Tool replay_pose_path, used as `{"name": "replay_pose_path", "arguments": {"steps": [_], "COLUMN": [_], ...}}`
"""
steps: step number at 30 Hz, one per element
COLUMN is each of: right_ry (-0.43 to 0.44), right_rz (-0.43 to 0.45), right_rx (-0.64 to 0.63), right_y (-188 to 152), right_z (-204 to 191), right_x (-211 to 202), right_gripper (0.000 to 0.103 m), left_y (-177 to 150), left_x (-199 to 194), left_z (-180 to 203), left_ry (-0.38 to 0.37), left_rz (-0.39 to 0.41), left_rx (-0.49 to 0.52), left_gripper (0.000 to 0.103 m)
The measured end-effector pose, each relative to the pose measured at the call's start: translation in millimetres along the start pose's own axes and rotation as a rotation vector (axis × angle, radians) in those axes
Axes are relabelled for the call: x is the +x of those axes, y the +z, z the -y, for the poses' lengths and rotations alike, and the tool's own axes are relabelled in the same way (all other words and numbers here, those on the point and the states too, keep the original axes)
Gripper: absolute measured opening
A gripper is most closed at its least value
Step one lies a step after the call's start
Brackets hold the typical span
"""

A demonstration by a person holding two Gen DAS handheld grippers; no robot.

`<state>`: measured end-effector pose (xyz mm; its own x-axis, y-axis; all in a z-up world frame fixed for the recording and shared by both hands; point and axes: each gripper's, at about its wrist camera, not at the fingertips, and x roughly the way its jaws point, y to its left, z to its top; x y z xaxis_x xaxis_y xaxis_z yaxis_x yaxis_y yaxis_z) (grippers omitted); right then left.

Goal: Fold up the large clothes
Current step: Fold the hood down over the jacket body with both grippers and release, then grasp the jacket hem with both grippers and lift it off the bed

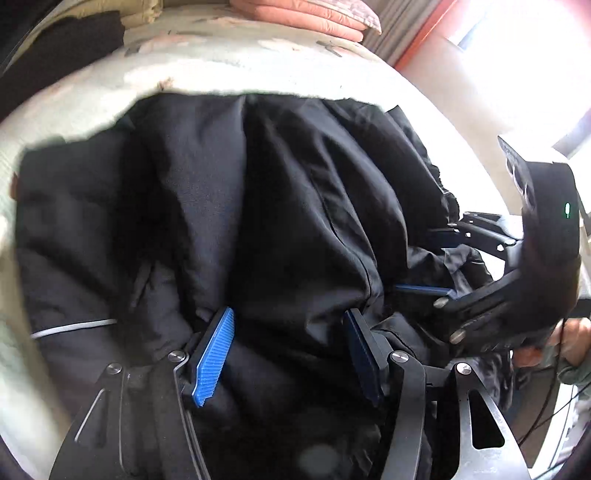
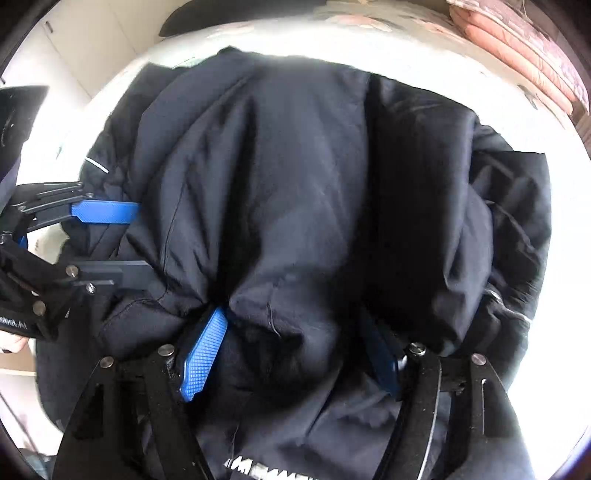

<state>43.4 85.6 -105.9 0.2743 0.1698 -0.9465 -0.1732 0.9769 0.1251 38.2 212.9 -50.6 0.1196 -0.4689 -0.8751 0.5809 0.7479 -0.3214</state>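
My left gripper and right gripper both agape over bulky black padded jacket; pale patterned bedspread bare beyond far hem.

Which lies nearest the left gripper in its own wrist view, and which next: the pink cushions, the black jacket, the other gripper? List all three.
From the left gripper:
1. Black jacket, between its fingers.
2. Right gripper, to the right.
3. Pink cushions, top, far end of the bed.
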Motion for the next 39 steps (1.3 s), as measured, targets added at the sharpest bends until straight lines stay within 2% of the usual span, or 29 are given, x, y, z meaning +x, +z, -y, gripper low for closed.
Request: {"name": "replay_pose_path", "arguments": {"steps": [3,5,7,9,11,12,19,22,25,29,32,36,39], "right_ry": [0.048,0.058,0.045,-0.009,-0.018,-0.021,-0.072,-0.059,-0.049,-0.07,-0.095,-0.113,-0.14], "right_rz": [0.071,0.093,0.067,-0.006,-0.081,-0.068,-0.017,0.003,0.038,0.06,0.033,-0.015,-0.07], "right_rx": [0.057,0.071,0.066,0.054,0.05,0.05,0.057,0.056,0.06,0.072,0.112,0.219,0.296], "right_y": [-3,-5,-4,-8,-17,-19,-22,-30,-44,-82,-118,-189,-249], "right_z": [-2,-7,-13,-11,-7,-7,-14,-17,-15,-9,4,38,69], "right_x": [-55,-72,-64,-31,7,15,7,-12,-39,-80,-100,-126,-140], "right_gripper": [0.072,0.072,0.072,0.072,0.072,0.074,0.077,0.075,0.075,0.075,0.075,0.075,0.075], "left_y": [0,-2,-7,-21,-28,-29,-38,-38,-58,-101,-144,-208,-257], "left_x": [-31,-38,-28,2,19,23,24,9,-17,-49,-66,-82,-87], "left_z": [17,21,18,9,4,3,13,26,26,24,17,3,1], "left_ry": [0.037,0.04,0.038,0.043,0.032,0.019,0.059,0.081,0.079,0.119,0.148,0.15,0.153], "left_rz": [0.04,0.042,0.018,-0.026,-0.033,-0.021,0.012,0.035,0.058,0.052,0.001,-0.069,-0.11], "left_rx": [0.046,0.026,0.011,0.02,0.03,0.031,0.051,0.036,-0.016,-0.129,-0.226,-0.382,-0.457], "left_gripper": [0.063,0.064,0.064,0.065,0.065,0.065,0.067,0.067,0.068,0.068,0.068,0.068,0.068]}}
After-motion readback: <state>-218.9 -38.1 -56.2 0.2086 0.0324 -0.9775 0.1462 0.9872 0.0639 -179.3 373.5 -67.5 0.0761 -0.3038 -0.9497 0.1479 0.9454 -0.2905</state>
